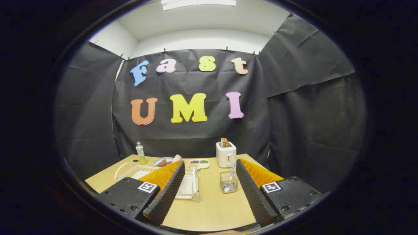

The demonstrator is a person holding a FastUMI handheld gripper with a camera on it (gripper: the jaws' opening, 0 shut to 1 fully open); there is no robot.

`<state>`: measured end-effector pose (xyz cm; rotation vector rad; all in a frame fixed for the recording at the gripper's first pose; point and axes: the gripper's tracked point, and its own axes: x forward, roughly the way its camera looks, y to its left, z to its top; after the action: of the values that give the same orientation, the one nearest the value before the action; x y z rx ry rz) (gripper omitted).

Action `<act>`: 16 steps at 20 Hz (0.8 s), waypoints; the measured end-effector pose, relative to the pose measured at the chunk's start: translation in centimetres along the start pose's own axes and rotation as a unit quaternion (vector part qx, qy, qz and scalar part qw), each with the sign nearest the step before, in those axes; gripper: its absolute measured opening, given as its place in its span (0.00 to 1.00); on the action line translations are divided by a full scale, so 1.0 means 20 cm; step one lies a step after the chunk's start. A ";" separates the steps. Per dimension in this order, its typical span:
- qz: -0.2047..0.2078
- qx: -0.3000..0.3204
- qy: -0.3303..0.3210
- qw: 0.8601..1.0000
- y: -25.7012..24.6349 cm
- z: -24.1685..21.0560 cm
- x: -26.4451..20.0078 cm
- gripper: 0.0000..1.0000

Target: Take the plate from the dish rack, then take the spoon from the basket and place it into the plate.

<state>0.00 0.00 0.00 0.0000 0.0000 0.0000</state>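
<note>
Gripper (209, 192): held above the near end of the table with my fingers spread wide and nothing between them; both point toward the far wall.
Table (212, 209): pale wood, bare between my fingers and carrying everything else farther off.
Dish rack (187, 184): white wire rack just ahead of my left finger, which covers part of it. I judge it light, so a hard pull on the plate could drag it.
Plate (186, 186): a pale flat shape inside the rack, beside my left fingertip; whether it stands on edge or lies flat I cannot tell. I expect it stiff, glazed and slick, fairly heavy for a pinch, and breakable if dropped. I would take it by the exposed rim, one finger on each face, and lift straight out.
Toaster (226, 154): white, at the far side of the table with bread in its slots, well beyond my fingers.
Basket (228, 182): small clear mesh holder just ahead of my right finger, light enough to tip.
Sectioned dish (199, 163): near the toaster, holding dark and green fillings.
Bottle (141, 153): green, at the far left corner.
Spoon (231, 172): standing in the basket, handle leaning up and out. Thin, rigid, light, likely slippery; I would pinch the handle high, above the basket's rim.
</note>
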 end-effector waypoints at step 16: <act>0.003 -0.018 0.025 1.000 0.13 -0.05 0.17 1.00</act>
<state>3.40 2.51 -0.93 -0.0368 0.0495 0.0067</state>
